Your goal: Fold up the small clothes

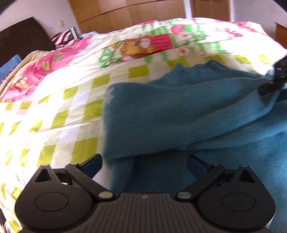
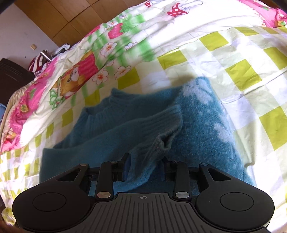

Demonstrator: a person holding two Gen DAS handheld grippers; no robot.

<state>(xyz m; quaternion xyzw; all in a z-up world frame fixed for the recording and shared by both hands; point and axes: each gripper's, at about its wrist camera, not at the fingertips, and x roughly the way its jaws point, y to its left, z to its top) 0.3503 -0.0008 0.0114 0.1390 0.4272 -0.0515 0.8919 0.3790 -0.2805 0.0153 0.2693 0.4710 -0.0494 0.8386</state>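
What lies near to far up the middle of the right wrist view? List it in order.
Right gripper shut on ribbed teal sleeve cuff → fuzzy teal knitted sweater → green-checked cartoon-print bedspread → wooden wardrobe doors.

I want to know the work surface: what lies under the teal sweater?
The fuzzy teal knit sweater lies on a quilt with yellow-green checks and cartoon prints. The patch beneath the sweater is hidden.

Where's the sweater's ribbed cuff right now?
In the right wrist view, the ribbed cuff sits at centre, pinched in the right gripper above the teal sweater lying on the checked bedspread.
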